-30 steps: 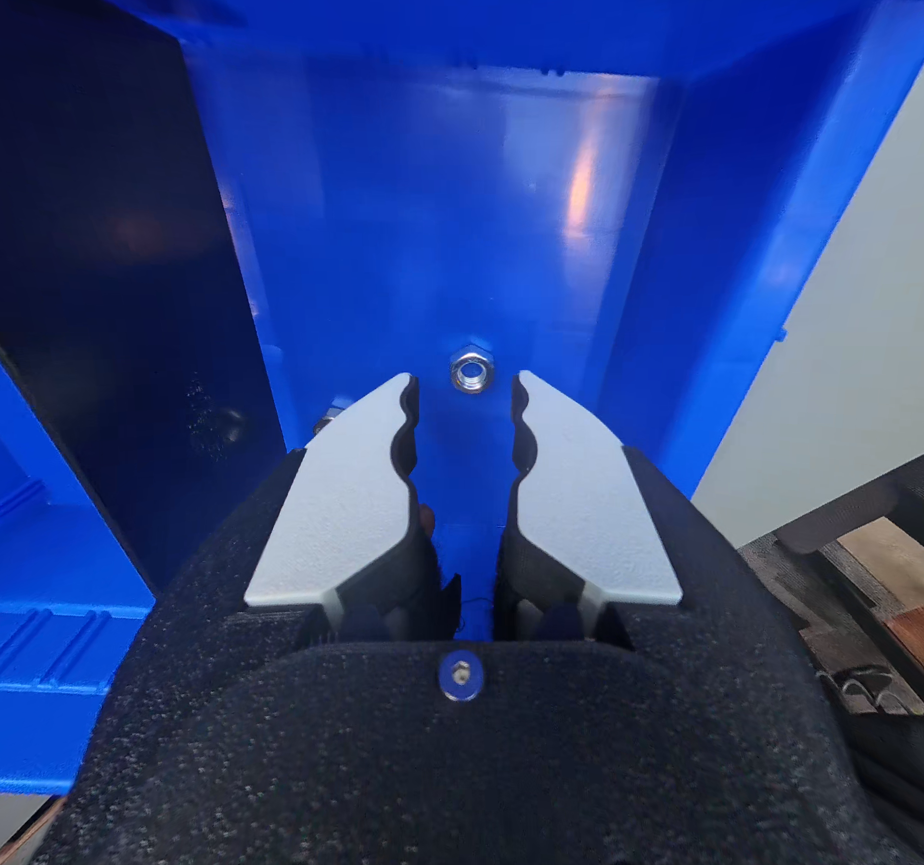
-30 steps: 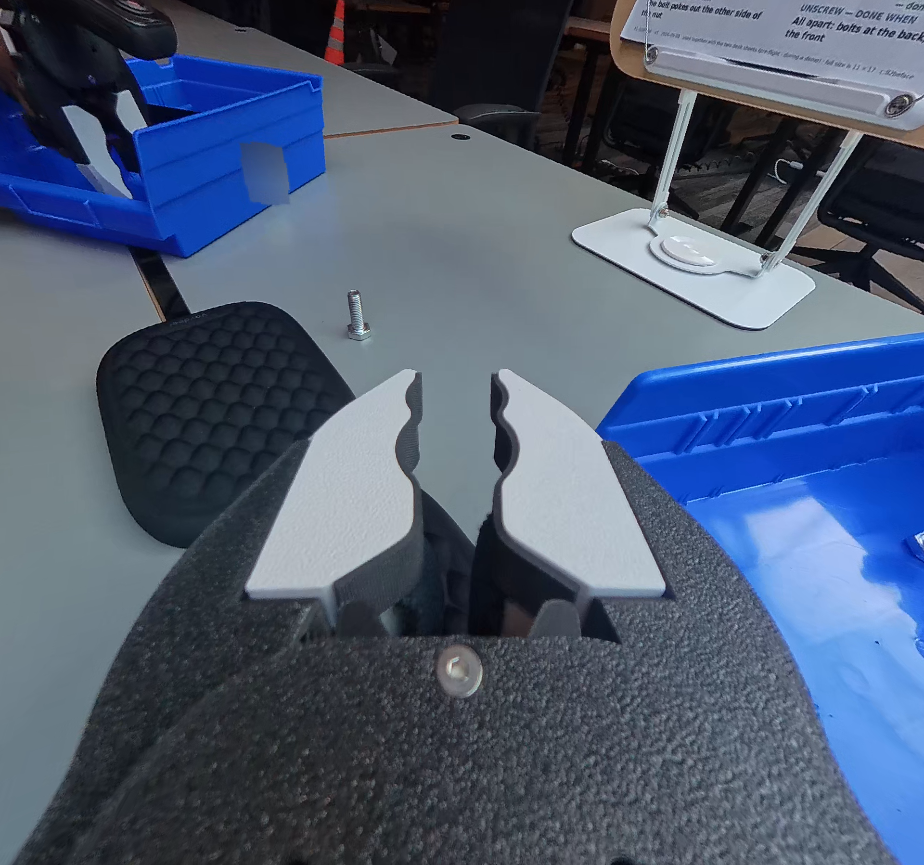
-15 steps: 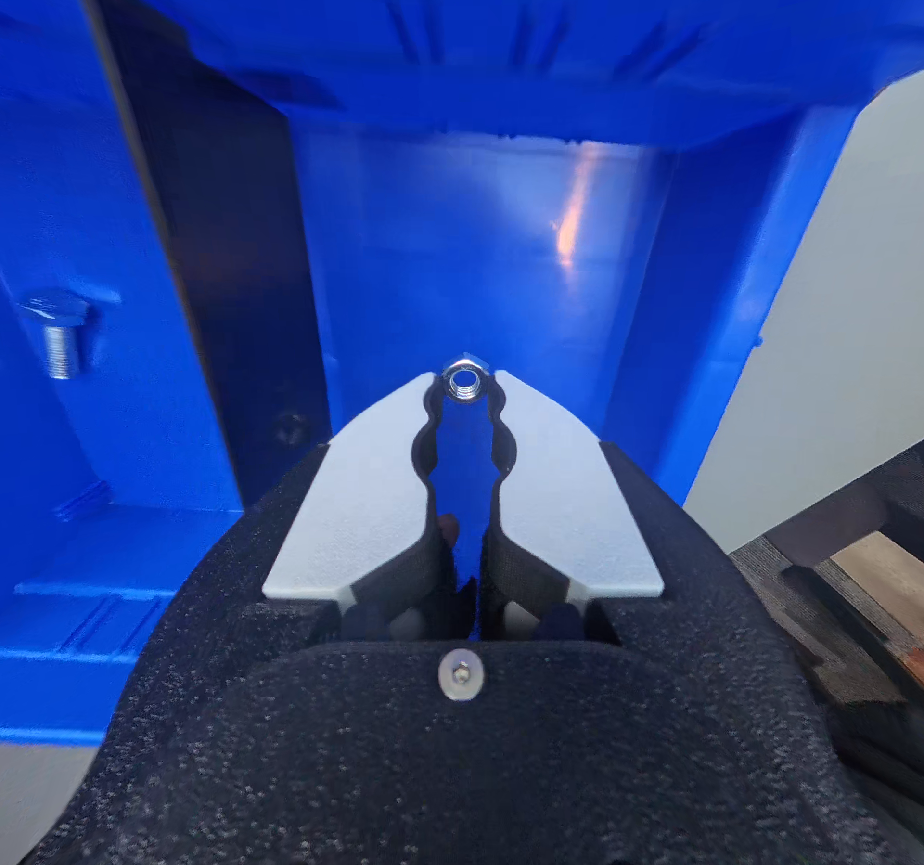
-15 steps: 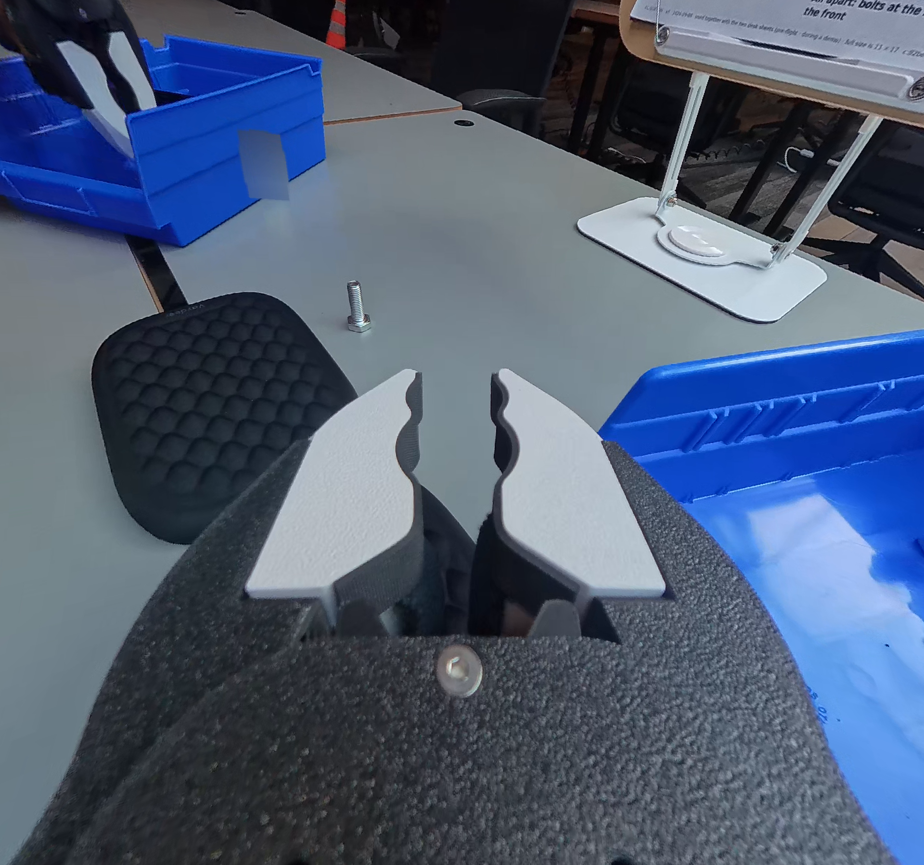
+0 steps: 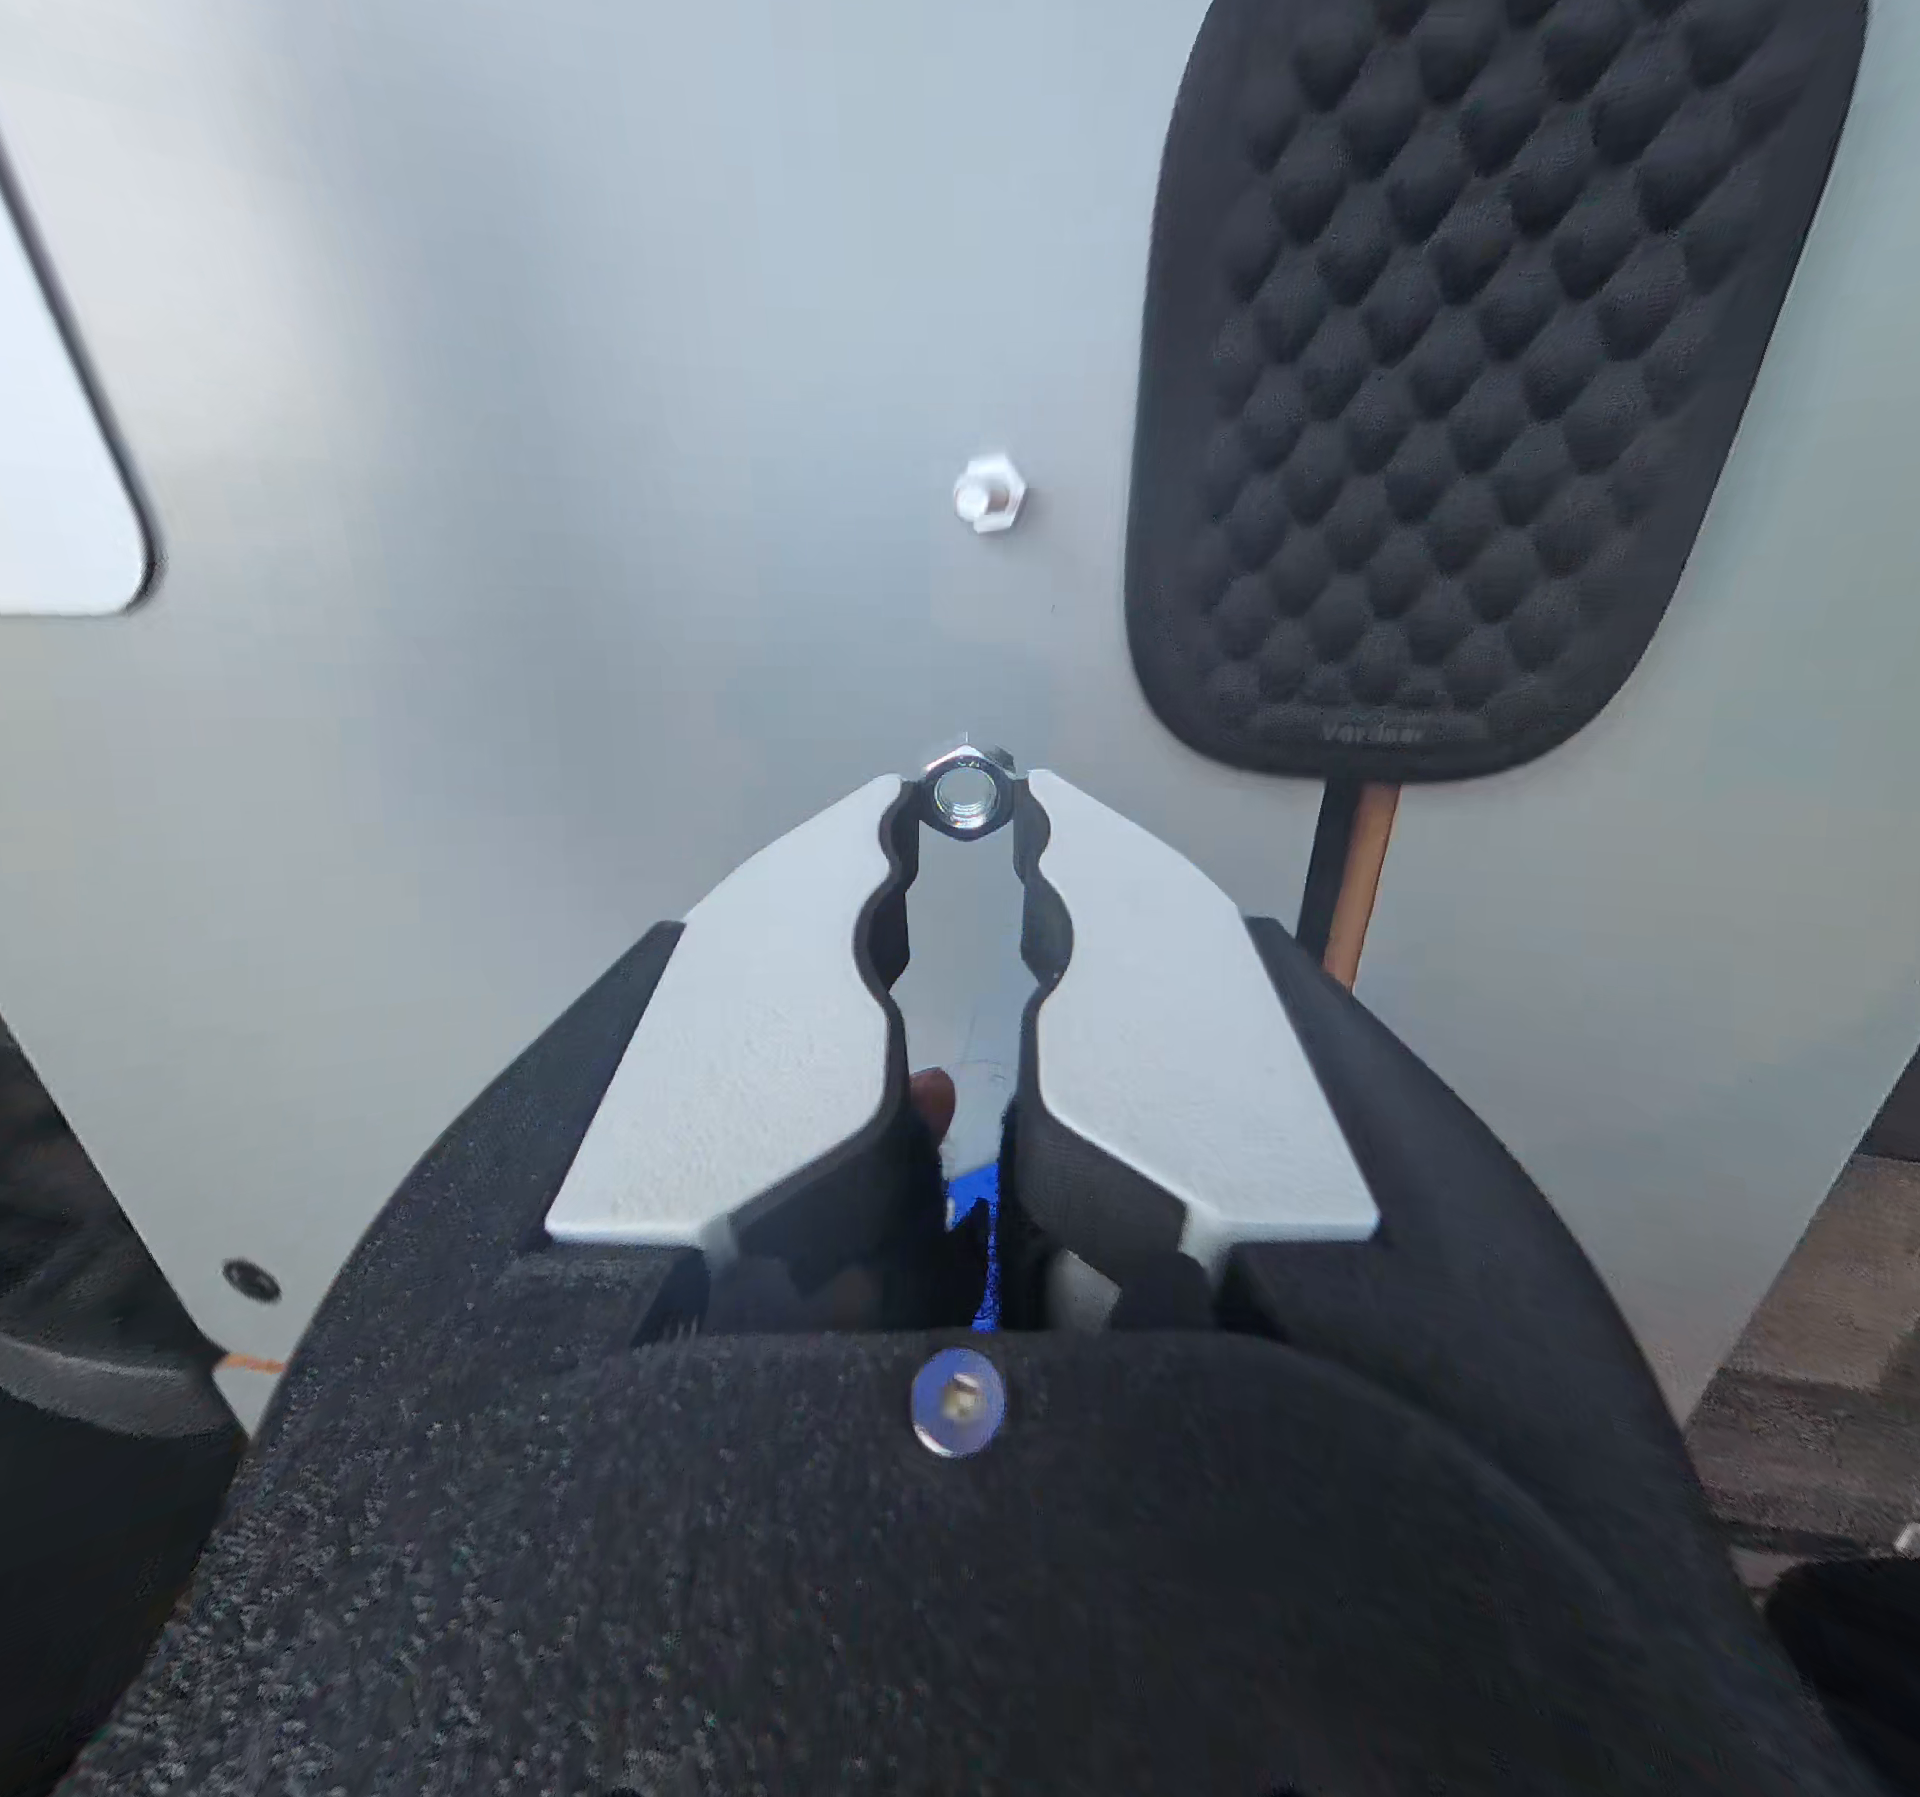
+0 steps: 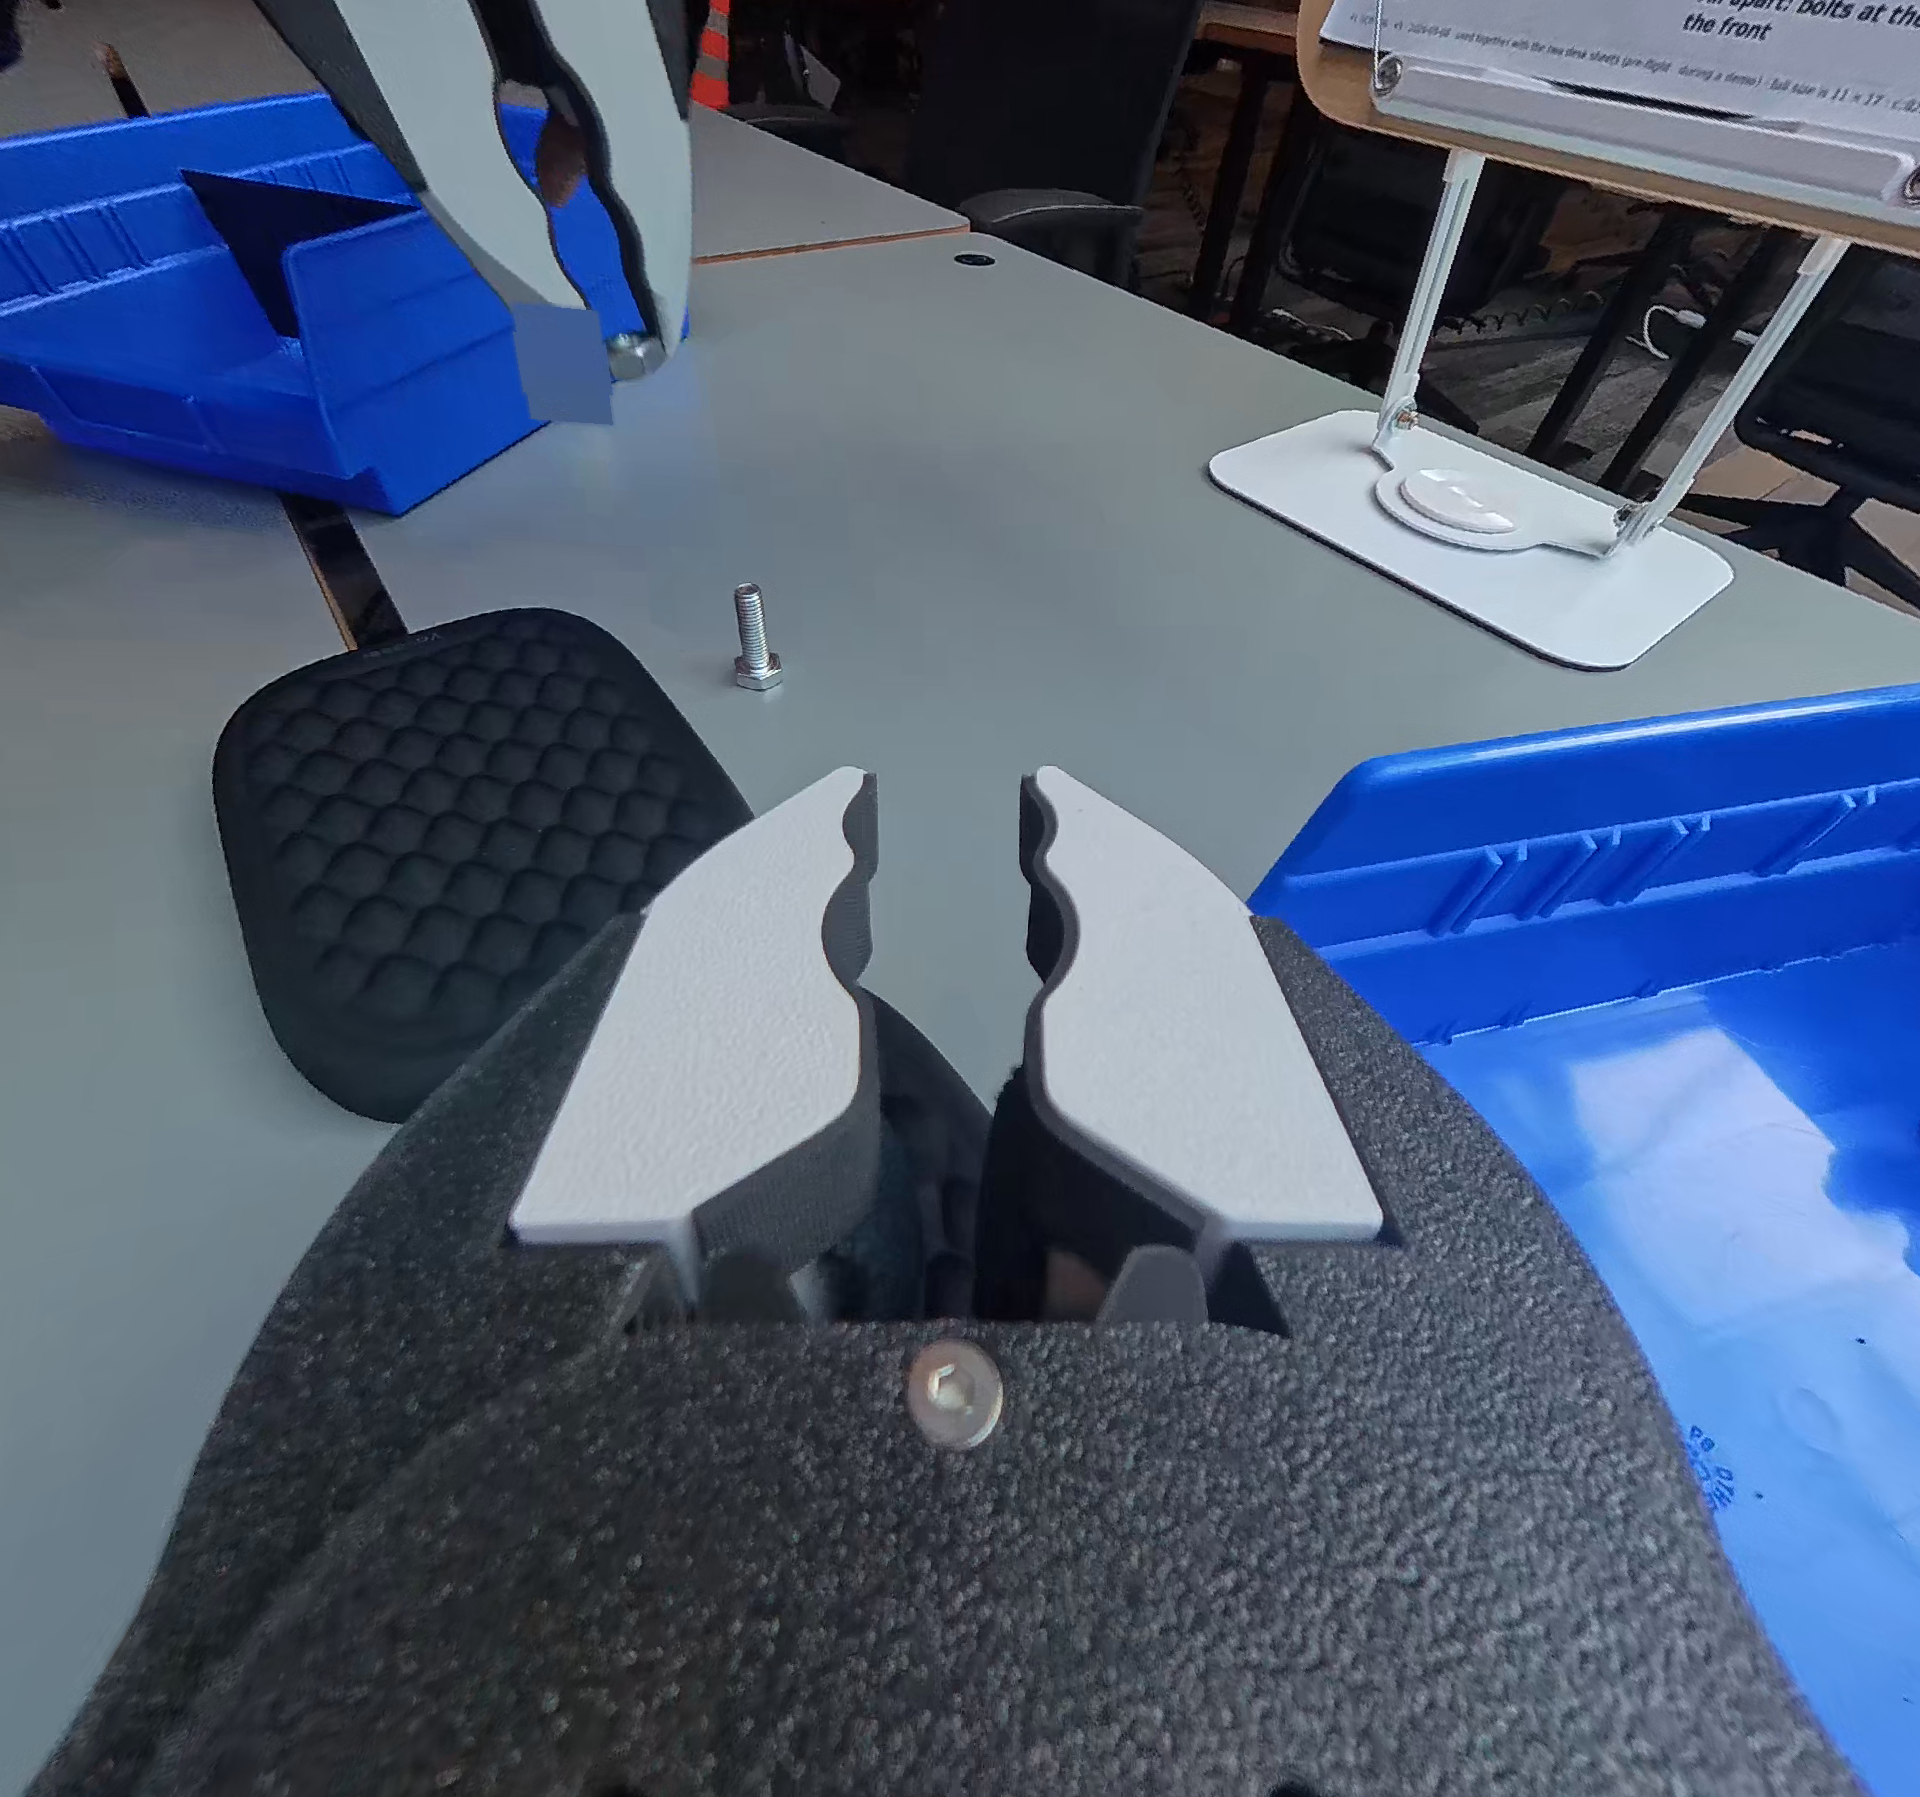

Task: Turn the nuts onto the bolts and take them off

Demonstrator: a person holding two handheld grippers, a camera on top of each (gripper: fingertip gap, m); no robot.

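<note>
My left gripper (image 5: 964,797) is shut on a silver hex nut (image 5: 964,800) at its fingertips and holds it above the grey table, looking straight down. A silver bolt (image 5: 989,505) stands upright on its head just ahead of the nut, left of a black pad. In the right wrist view the bolt (image 6: 755,639) stands on the table, and the left gripper (image 6: 613,350) hangs with the nut (image 6: 632,357) above and behind it. My right gripper (image 6: 948,797) is open and empty, low over the table in front of the bolt.
A black dimpled pad (image 6: 457,843) lies left of the bolt. A blue bin (image 6: 208,293) stands at the far left, another blue bin (image 6: 1621,916) close on the right. A white sheet stand (image 6: 1475,521) is at the back right. The table seam (image 6: 343,563) runs by the pad. The grippers' ends are close to 20 cm from one another.
My left gripper closed on the nut inside the far blue bin, lifted it out and carried it over the table toward the upright bolt. My right gripper stayed open and hardly moved.
</note>
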